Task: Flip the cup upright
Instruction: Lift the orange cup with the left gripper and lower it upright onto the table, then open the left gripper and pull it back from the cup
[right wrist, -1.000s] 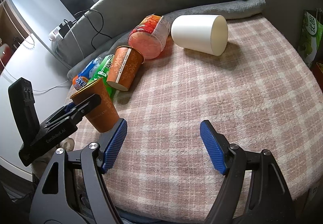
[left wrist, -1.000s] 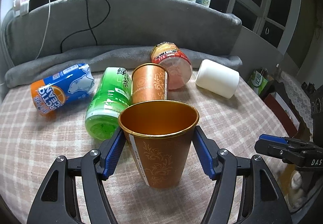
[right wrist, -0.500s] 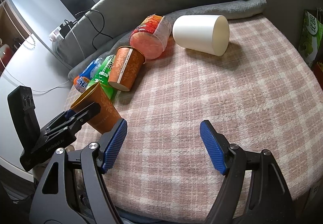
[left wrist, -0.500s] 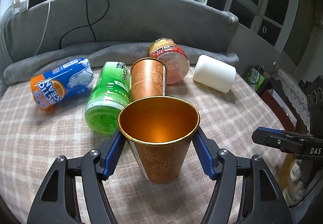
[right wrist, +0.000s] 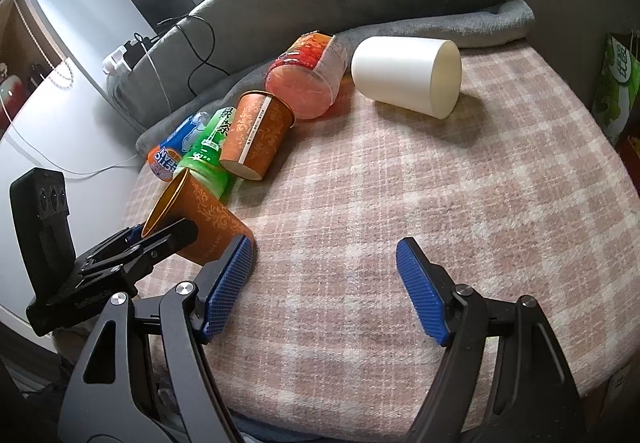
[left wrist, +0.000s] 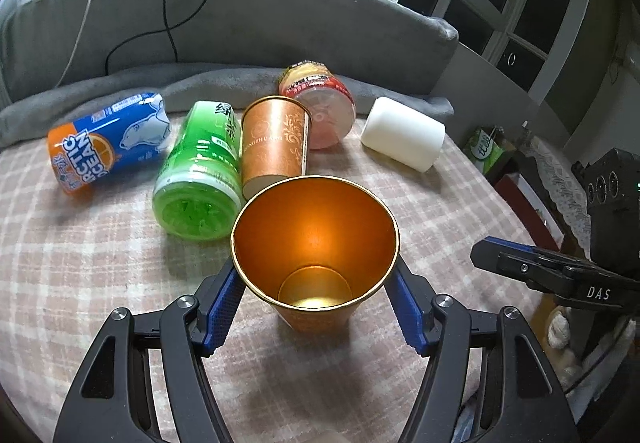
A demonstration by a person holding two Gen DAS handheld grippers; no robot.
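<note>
My left gripper [left wrist: 314, 313] is shut on an orange patterned paper cup [left wrist: 316, 251], its gold mouth toward the camera. In the right wrist view the same cup [right wrist: 204, 219] leans toward the table's left side, base low near the cloth, with the left gripper [right wrist: 132, 247] clamped on it. My right gripper [right wrist: 324, 287] is open and empty above the table's near edge. A second orange cup [left wrist: 276, 141] lies on its side behind.
On the checked tablecloth [right wrist: 420, 183] lie a green bottle [left wrist: 200, 179], a blue-orange can [left wrist: 108, 141], a red-lidded jar [left wrist: 318, 109] and a white cup [left wrist: 402, 133]. A grey sofa back [left wrist: 240, 23] rises behind. The right gripper [left wrist: 552, 275] shows at right.
The left gripper has tipped the held orange cup, so its mouth faces the camera more and its inside bottom shows. The right gripper has stayed put.
</note>
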